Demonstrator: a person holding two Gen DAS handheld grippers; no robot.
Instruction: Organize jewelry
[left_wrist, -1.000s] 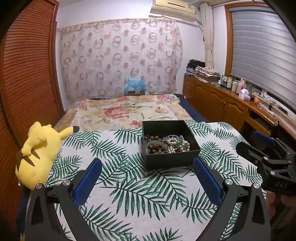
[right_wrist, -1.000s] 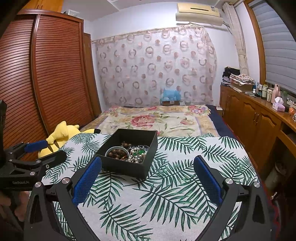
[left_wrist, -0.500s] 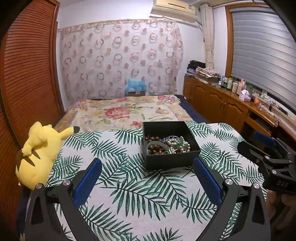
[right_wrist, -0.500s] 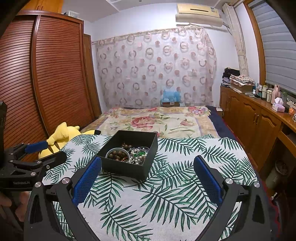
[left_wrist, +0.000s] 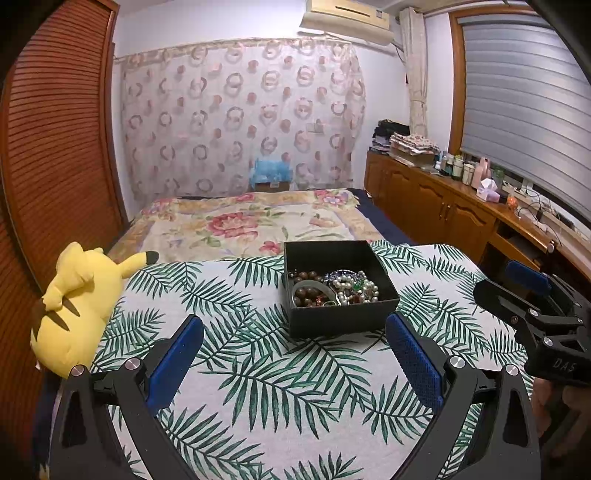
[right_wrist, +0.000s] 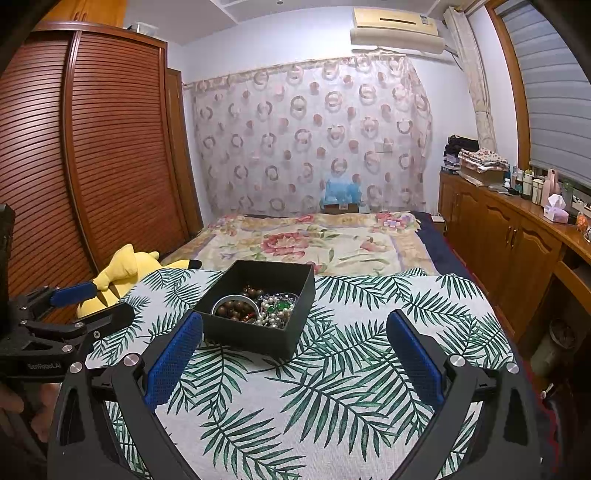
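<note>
A black open box (left_wrist: 341, 321) stands on the leaf-print tablecloth (left_wrist: 266, 387). It holds a heap of jewelry (left_wrist: 332, 290): brown bead strings, white pearls, green stones, a metal bangle. The box shows in the right wrist view (right_wrist: 255, 338) with the jewelry (right_wrist: 258, 306) inside. My left gripper (left_wrist: 293, 354) is open and empty, just short of the box's near wall. My right gripper (right_wrist: 293, 354) is open and empty, the box ahead to its left. Each gripper shows in the other's view, the right one (left_wrist: 532, 299) and the left one (right_wrist: 74, 306).
A yellow plush toy (left_wrist: 81, 302) lies at the table's left edge. A bed with a floral blanket (left_wrist: 255, 225) lies beyond the table. Wooden cabinets (left_wrist: 443, 210) with bottles run along the right wall. A slatted wardrobe (right_wrist: 92, 166) stands on the left.
Both views have shifted only slightly; the box sits a little nearer in the frames. Both grippers stay open and empty.
</note>
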